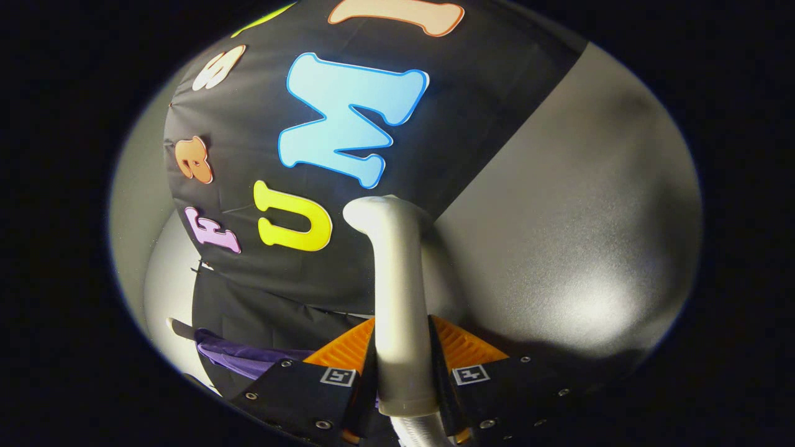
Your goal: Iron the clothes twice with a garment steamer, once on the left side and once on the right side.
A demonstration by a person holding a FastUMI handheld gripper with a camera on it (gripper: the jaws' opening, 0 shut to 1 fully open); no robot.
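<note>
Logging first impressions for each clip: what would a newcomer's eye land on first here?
First, the pale steamer handle, standing upright between the two fingers of the tool, which are shut on it; its rounded top bends over just ahead of them. Next, the black cloth wall beyond it, next to a plain grey wall. A purple garment peeks out low beside one finger.

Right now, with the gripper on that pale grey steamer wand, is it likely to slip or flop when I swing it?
The gripper is shut on the pale grey steamer wand, both fingers pressing its shaft. It looks like rigid plastic, so probably no flopping. Its smooth, rounded surface might twist in the grip. The curved head beyond the fingers could add leverage.
</note>
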